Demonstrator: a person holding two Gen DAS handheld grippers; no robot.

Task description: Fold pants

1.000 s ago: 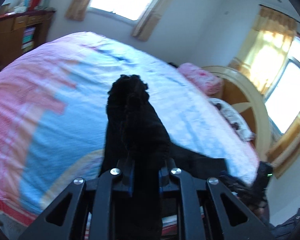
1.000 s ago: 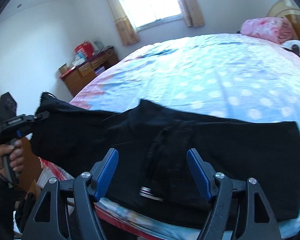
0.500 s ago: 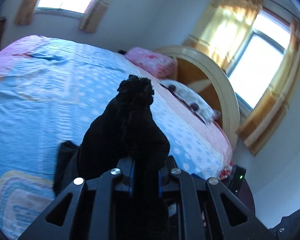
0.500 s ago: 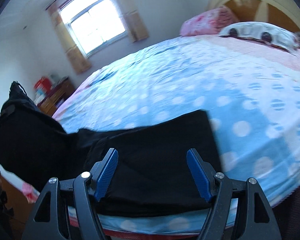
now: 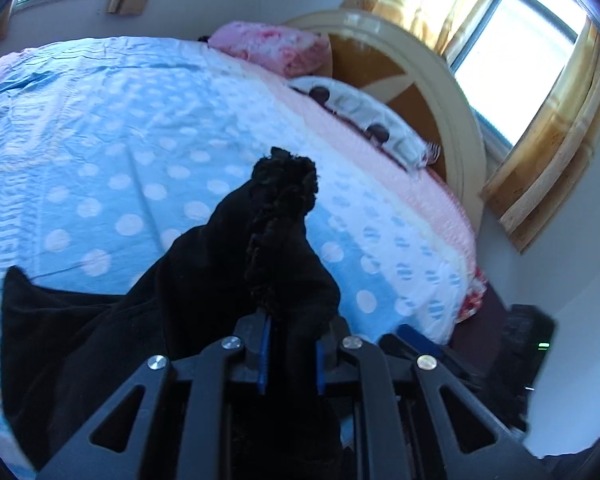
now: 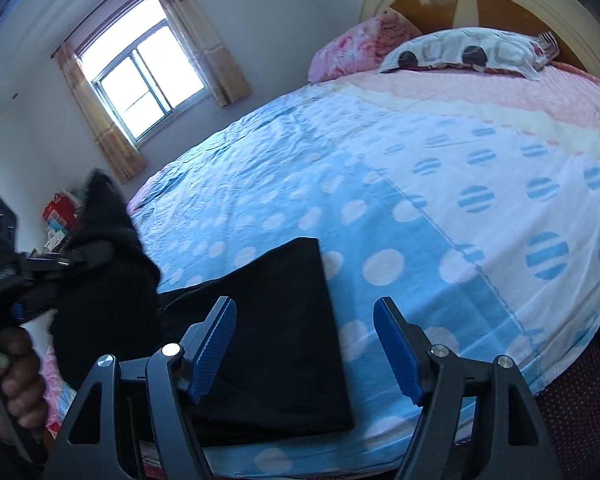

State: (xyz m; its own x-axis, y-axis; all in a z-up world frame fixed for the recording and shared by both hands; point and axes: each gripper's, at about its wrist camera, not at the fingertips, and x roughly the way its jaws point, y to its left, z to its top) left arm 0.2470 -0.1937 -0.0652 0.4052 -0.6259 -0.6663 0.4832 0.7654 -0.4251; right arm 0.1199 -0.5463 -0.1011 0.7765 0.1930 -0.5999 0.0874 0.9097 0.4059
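Bed (image 6: 440, 168) spreads ahead of both my jaws. Black pants (image 6: 284, 320) lie along its near edge, the flat end right in front of my right gripper (image 6: 304, 344), whose jaws are wide and hold nothing. My left gripper (image 5: 288, 356) has its jaws clamped on a bunched end of the pants, lifted off the bed. Do it well: carry that end over the flat end, match edges, lower before letting go, keep right clear.
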